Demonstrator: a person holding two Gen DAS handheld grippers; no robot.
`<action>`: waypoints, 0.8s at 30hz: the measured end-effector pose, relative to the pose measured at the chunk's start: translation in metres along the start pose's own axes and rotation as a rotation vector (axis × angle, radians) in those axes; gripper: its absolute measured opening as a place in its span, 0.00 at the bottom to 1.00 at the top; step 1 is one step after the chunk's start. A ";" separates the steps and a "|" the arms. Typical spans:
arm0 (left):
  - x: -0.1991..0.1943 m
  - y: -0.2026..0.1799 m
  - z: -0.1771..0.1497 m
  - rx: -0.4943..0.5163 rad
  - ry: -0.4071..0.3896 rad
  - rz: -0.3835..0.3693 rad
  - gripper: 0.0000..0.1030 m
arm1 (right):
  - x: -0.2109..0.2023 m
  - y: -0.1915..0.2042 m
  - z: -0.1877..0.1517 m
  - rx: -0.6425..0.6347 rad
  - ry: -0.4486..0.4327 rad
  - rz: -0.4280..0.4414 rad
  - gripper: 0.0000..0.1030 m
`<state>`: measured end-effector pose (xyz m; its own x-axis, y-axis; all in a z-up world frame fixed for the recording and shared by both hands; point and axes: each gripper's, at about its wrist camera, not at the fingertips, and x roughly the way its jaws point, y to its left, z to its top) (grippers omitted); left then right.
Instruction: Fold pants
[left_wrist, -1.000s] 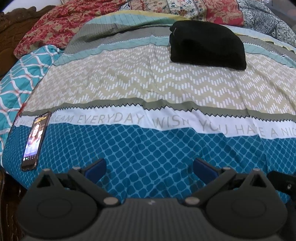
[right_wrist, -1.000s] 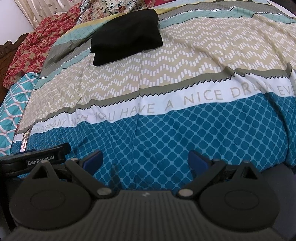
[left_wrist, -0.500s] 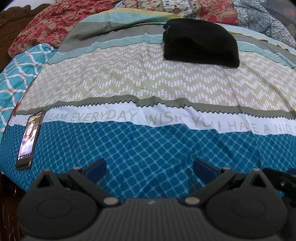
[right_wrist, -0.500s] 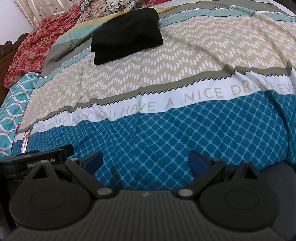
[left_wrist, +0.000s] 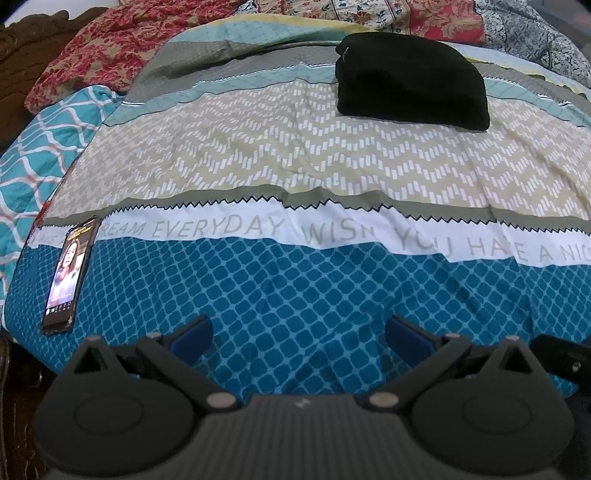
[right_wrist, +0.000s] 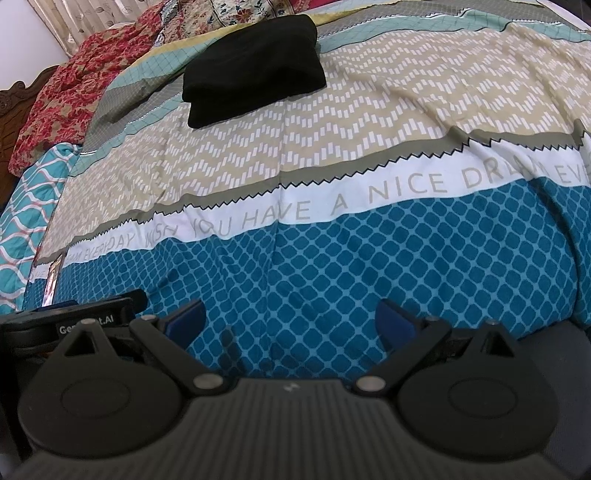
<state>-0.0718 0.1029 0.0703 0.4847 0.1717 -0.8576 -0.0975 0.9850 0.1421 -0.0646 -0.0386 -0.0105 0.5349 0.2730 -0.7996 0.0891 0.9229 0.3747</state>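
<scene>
Black folded pants (left_wrist: 412, 79) are seen lying as a compact bundle on the bedspread (left_wrist: 295, 166), on its beige zigzag band at the far side; they are taken as the landmark. Far to the left of the pants and nearer the camera, a phone (left_wrist: 70, 273) is laid flat with its screen lit, close to the bedspread's left edge, where a teal lattice quilt (left_wrist: 33, 147) is exposed. Behind and left of the pants, a red floral blanket (left_wrist: 92, 55) is bunched against a dark carved headboard (right_wrist: 16, 94).

Between the pants and both grippers, wide open room is left: the beige band, a white lettered stripe and a blue diamond band are free of objects, only lightly wrinkled. The near bedspread edge drops away just under the grippers.

The left gripper (left_wrist: 298, 332) is held low over the blue band, well short of the pants, fingers spread wide and nothing grasped. The right gripper (right_wrist: 290, 319) is likewise held over the blue band near the bed edge, fingers spread apart and empty, with the left gripper's body visible just beside it in the right wrist view. No containers are visible.
</scene>
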 end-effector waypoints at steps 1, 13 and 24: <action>0.000 0.000 0.000 -0.001 -0.002 0.002 1.00 | 0.000 0.000 0.000 0.001 0.000 0.000 0.97; -0.006 0.004 0.001 -0.006 -0.039 0.043 1.00 | -0.001 0.000 0.000 0.001 0.000 0.001 0.97; -0.003 0.005 0.002 -0.019 0.010 0.036 1.00 | 0.000 0.000 0.000 0.001 0.001 0.001 0.97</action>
<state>-0.0719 0.1073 0.0747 0.4722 0.2072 -0.8568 -0.1315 0.9777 0.1640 -0.0645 -0.0390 -0.0102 0.5340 0.2747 -0.7996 0.0893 0.9221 0.3764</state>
